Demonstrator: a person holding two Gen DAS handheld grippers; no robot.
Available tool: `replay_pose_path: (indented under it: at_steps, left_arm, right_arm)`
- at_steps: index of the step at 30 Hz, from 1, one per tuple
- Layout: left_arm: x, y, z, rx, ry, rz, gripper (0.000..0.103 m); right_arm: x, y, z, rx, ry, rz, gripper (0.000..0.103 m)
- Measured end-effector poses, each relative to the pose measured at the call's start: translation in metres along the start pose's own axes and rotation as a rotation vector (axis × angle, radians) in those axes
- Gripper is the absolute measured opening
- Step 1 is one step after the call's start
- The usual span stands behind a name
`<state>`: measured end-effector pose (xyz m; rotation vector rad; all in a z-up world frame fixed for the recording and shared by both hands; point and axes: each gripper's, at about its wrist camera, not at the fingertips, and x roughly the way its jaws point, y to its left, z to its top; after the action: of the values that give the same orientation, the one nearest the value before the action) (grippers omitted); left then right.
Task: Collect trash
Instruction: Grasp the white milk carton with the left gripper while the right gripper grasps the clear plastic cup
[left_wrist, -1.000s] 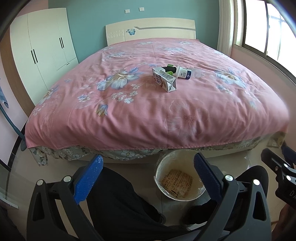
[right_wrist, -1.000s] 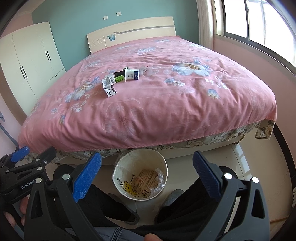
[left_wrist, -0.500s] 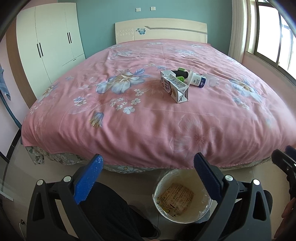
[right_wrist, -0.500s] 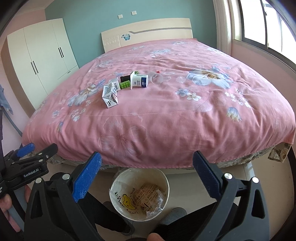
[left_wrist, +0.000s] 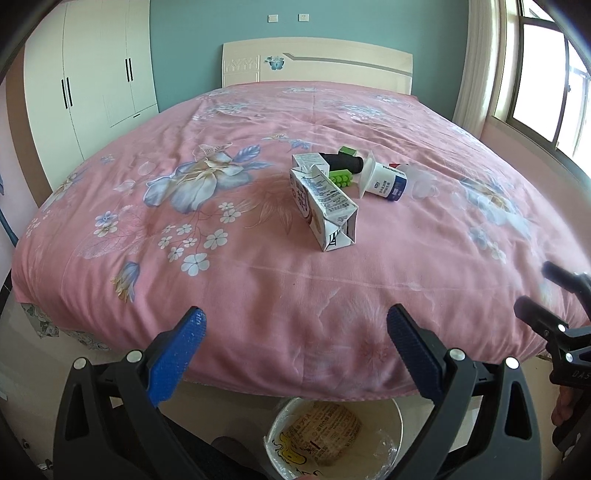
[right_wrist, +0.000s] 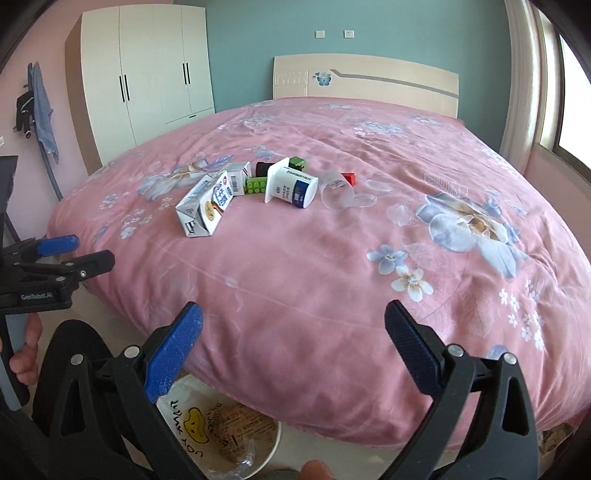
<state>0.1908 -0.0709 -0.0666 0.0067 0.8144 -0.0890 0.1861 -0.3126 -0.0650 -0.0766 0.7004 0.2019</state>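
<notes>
On the bed (left_wrist: 295, 280), a milk carton (left_wrist: 325, 206) lies just beside a yogurt cup (left_wrist: 384, 181); the left gripper (left_wrist: 295, 325) hovers wide-jawed above the bin (left_wrist: 395, 417).

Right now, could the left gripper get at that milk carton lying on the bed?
Probably yes. The left gripper is open and empty, and only bare pink bedspread lies between it and the milk carton, though it must reach forward.

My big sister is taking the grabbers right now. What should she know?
Left gripper: open, empty, at the foot of the bed.
Right gripper: open, empty, beside it.
On the bedspread: a milk carton lying nearest, a second carton, a yogurt cup, a clear plastic cup, plus green blocks.
Trash bin: on the floor below the bed's edge, already holding some wrappers.
Left to do: every piece on the bed.
</notes>
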Motion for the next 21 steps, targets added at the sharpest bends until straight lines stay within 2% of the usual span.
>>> replay_pose_path:
  at_steps: [4,8,13,21]
  left_arm:
    - [0.022,-0.008,0.014,-0.021,0.009,0.019,0.100]
    - [0.042,-0.010,0.026,-0.047,0.042,0.004,0.100]
    - [0.057,-0.013,0.040,-0.063,0.042,0.002,0.100]
    - [0.088,-0.026,0.066,-0.106,0.079,0.037,0.100]
  right_arm:
    - [0.036,-0.028,0.022,0.019,0.096,-0.021,0.097]
    - [0.060,-0.051,0.041,0.009,0.084,-0.029,0.097]
    - [0.088,-0.069,0.062,-0.019,0.102,-0.022,0.097]
    - [0.127,-0.085,0.085,-0.053,0.142,0.004,0.097]
